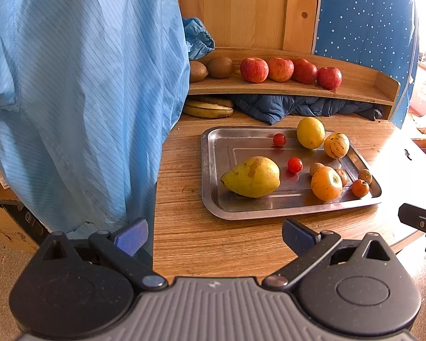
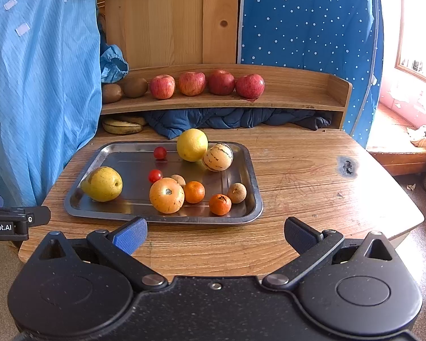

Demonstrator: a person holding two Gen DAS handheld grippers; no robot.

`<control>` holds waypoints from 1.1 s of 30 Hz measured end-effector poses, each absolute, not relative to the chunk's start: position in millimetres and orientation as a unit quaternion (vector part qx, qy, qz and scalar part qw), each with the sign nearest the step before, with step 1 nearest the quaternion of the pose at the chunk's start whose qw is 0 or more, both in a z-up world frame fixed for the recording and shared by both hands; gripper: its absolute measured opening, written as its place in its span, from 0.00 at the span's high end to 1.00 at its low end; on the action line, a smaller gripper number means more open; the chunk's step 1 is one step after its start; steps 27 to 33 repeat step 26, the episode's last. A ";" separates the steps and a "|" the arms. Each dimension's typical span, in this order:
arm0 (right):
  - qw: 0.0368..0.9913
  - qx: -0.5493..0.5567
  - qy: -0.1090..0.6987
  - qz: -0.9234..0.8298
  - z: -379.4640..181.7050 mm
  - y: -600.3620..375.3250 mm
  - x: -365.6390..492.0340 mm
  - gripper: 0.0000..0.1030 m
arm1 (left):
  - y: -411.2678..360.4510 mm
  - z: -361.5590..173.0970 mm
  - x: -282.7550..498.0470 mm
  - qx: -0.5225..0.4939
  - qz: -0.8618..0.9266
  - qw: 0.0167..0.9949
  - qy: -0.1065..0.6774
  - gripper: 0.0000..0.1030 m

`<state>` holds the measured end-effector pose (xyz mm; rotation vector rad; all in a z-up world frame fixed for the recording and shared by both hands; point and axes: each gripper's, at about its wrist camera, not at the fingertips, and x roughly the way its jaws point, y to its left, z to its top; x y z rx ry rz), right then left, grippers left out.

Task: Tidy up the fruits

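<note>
A steel tray (image 2: 250, 170) (image 1: 213, 170) lies on the wooden table. It holds a yellow pear (image 2: 102, 184) (image 1: 252, 176), a lemon (image 2: 192, 145) (image 1: 310, 132), a striped melon (image 2: 217, 157) (image 1: 336, 145), an orange persimmon (image 2: 166, 195) (image 1: 326, 183), two cherry tomatoes (image 2: 160, 152) (image 1: 295, 165), two tangerines (image 2: 219, 204) and small brown fruits (image 2: 236, 192). My left gripper (image 1: 214, 237) and right gripper (image 2: 215, 234) both hover open and empty over the table's near edge, short of the tray. Several red apples (image 2: 192, 83) (image 1: 280, 69) and two kiwis (image 2: 135, 87) (image 1: 220, 67) line the shelf.
Bananas (image 2: 122, 126) (image 1: 208, 108) and a dark blue quilt (image 2: 227, 119) lie under the shelf (image 2: 298, 102). A light blue garment (image 1: 85, 99) hangs at the left. A dotted blue curtain (image 2: 306, 28) stands behind. The table (image 2: 312, 187) has a burn mark (image 2: 347, 167) to the tray's right.
</note>
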<state>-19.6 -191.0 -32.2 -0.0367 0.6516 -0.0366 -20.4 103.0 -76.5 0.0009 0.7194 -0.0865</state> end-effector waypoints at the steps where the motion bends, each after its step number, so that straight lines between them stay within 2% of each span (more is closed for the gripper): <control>1: 0.947 -0.018 0.320 -0.018 -32.6 -191.2 -18.3 0.01 | 103.1 -76.8 -20.1 0.000 -0.042 0.935 0.352 0.00; 6: 0.946 -0.019 0.323 -0.016 -33.6 -190.9 -15.0 0.01 | 101.3 -76.7 -17.2 0.009 -0.039 0.932 0.361 0.00; 12: 0.945 -0.020 0.326 -0.014 -33.3 -191.2 -13.7 0.01 | 90.1 -78.1 -14.6 0.064 -0.003 0.924 0.376 0.01; 33: 0.942 -0.019 0.334 -0.019 -35.4 -191.5 -5.2 0.01 | 92.8 -78.2 -5.0 0.056 -0.026 0.922 0.382 0.00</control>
